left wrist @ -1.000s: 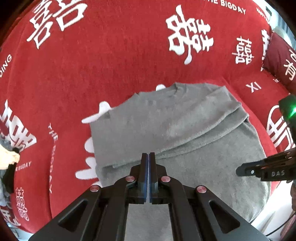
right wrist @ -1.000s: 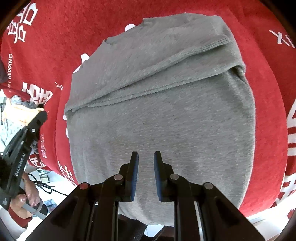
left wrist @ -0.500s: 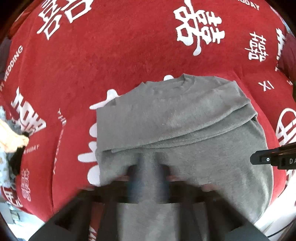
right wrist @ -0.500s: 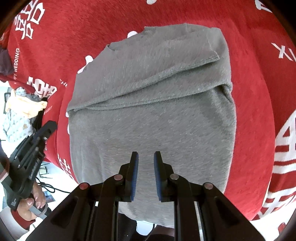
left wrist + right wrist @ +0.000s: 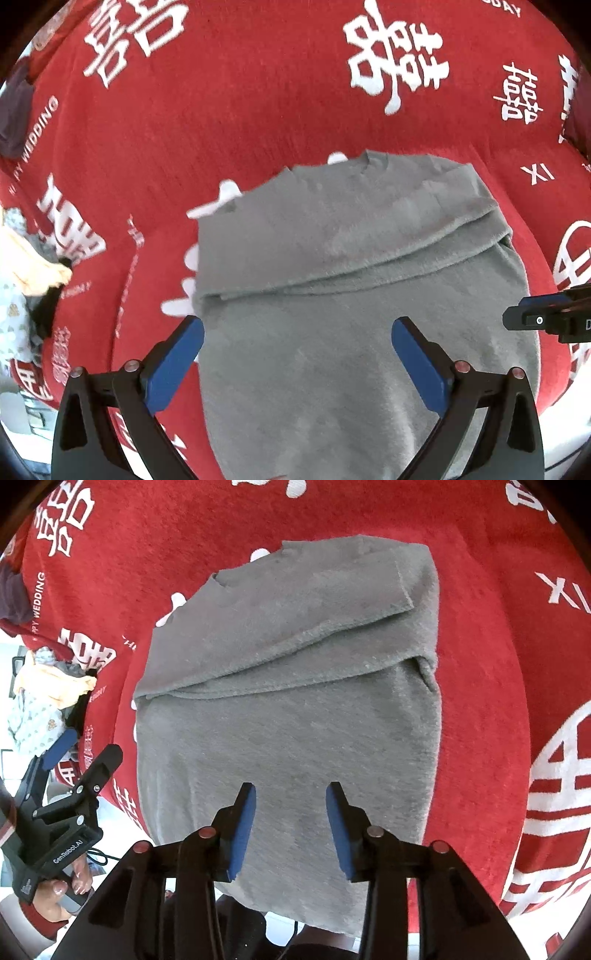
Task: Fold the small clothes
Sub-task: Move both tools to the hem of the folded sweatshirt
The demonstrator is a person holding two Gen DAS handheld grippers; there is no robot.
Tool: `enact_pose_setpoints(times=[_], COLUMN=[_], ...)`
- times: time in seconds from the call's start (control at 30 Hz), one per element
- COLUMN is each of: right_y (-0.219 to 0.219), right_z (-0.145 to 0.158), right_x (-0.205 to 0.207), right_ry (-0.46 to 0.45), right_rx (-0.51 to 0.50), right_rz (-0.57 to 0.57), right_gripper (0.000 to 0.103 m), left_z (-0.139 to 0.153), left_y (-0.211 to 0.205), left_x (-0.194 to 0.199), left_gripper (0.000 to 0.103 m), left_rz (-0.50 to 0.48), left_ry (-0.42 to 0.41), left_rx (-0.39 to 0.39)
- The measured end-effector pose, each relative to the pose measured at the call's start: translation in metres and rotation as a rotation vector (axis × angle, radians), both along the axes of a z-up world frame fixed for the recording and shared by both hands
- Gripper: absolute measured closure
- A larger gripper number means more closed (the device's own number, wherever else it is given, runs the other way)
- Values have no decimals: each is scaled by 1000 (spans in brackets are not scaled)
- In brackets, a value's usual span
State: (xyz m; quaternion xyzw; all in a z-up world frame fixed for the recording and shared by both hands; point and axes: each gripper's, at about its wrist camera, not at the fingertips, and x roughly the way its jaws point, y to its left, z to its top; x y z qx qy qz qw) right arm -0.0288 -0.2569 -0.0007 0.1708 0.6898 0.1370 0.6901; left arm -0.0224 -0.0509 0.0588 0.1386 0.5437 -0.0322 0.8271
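Hovering over the near half of a grey sweater (image 5: 332, 295), my left gripper (image 5: 295, 332) has its jaws spread wide and grasps nothing; the left blue pad (image 5: 173, 365) sits over the garment's left edge, the right pad over grey cloth. The sweater lies flat on a red blanket (image 5: 258, 92) printed with white characters, collar at the far end, its sleeves folded across the chest in a band. My right gripper (image 5: 291, 816) hangs over the sweater's near hem, jaws parted more narrowly, released, with only cloth showing between them. I cannot tell whether either pair touches the fabric.

At the far left edge of the blanket sits a pile of clothes (image 5: 51, 686), yellow, pale patterned and black pieces mixed together, well apart from the sweater. From the right wrist view, the left gripper appears low on the left, beside the sweater's near left corner.
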Motion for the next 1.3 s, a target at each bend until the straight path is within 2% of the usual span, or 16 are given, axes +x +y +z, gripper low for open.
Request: enact_pose_setpoints(times=[0.2, 0.47, 0.6, 0.7, 0.87, 1.03, 1.13, 1.3], right_y=[-4, 5, 12, 12, 2, -24, -33, -40], right_z=[0, -2, -4, -8, -16, -32, -37, -48], right_x=[-4, -15, -26, -41, -74, -119, -144, -173], right_ry=[6, 26, 26, 28, 37, 97, 118, 122], right_rx=[-8, -29, -42, -33, -11, -15, -15, 4], right_rz=[-6, -13, -27, -55, -99, -161, -189, -217], right_gripper=[59, 59, 59, 57, 56, 55, 55, 55], left_z=[-16, -26, -34, -39, -51, -76, -87, -102], left_y=[1, 11, 25, 44, 99, 155, 172, 175], left_x=[-1, -10, -20, -32, -54, -81, -97, -116], left_gripper=[1, 1, 1, 1, 1, 1, 1, 1], left_rz=[24, 7, 22, 35, 85, 167, 171, 123], left_ry=[121, 189, 229, 253, 291, 362, 398, 436], left_rx=[-22, -22, -55, -101, -237, -342, -394, -441])
